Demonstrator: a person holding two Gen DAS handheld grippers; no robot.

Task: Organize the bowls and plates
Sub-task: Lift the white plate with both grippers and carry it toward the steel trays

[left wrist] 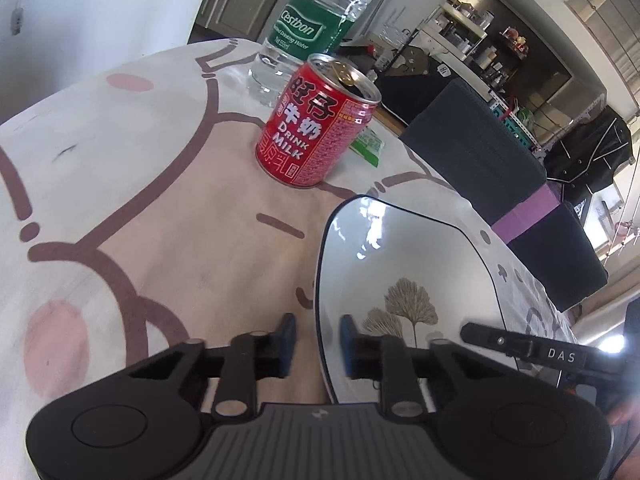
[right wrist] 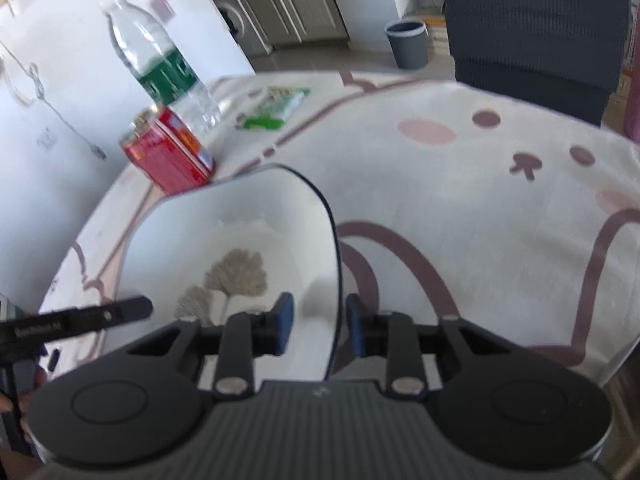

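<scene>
A white square bowl (left wrist: pixel 404 264) with a dark rim and a brown leaf print sits on the cartoon tablecloth (left wrist: pixel 160 208). My left gripper (left wrist: pixel 318 344) is open and straddles the bowl's left rim, one blue pad outside and one inside, with a gap to the rim on both sides. The bowl also shows in the right wrist view (right wrist: pixel 240 248). My right gripper (right wrist: pixel 320 326) is open and straddles the bowl's right rim the same way. Whether the bowl rests on the cloth or is lifted I cannot tell.
A red milk can (left wrist: pixel 316 120) and a clear water bottle (left wrist: pixel 308 28) stand behind the bowl. A green packet (right wrist: pixel 276 108) lies further back. A dark chair (right wrist: pixel 532 12) stands at the table's far edge, beside a grey bin (right wrist: pixel 408 42).
</scene>
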